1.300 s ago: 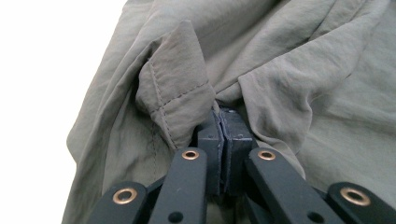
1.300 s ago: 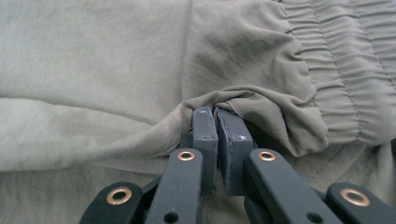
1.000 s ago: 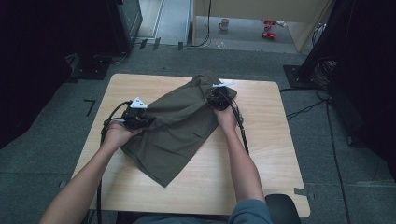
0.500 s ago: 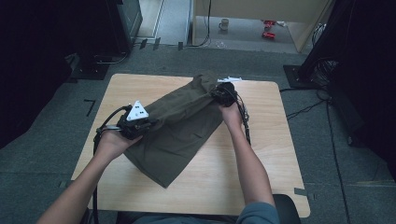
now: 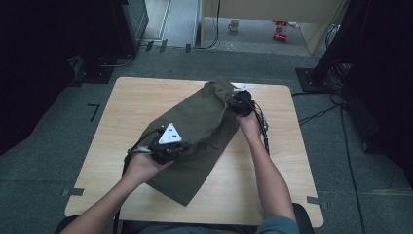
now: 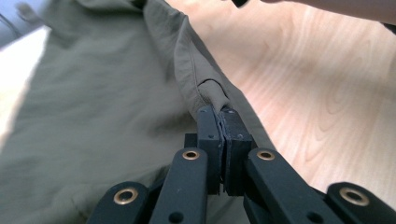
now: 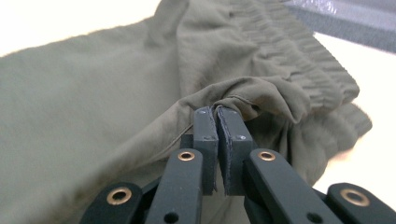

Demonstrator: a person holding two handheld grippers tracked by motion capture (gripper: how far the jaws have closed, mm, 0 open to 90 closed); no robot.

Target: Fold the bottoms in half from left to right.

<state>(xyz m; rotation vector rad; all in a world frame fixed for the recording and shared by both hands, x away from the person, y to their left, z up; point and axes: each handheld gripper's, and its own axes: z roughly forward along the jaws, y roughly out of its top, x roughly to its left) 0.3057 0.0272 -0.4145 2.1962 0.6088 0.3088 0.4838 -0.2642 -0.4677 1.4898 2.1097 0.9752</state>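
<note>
olive garment (image 5: 195, 141) on wooden table (image 5: 302, 170)

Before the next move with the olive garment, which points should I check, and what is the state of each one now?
1. Left gripper shut on a fold of the olive garment: ok.
2. Right gripper shut on the cloth near the elastic waistband: ok.
3. Garment lies fully on the wooden table, no part over the edge: ok.
4. Cloth between the two grips is flat and smooth: not ok, it is bunched and creased.
5. Each grip holds one layer only: cannot tell.
</note>
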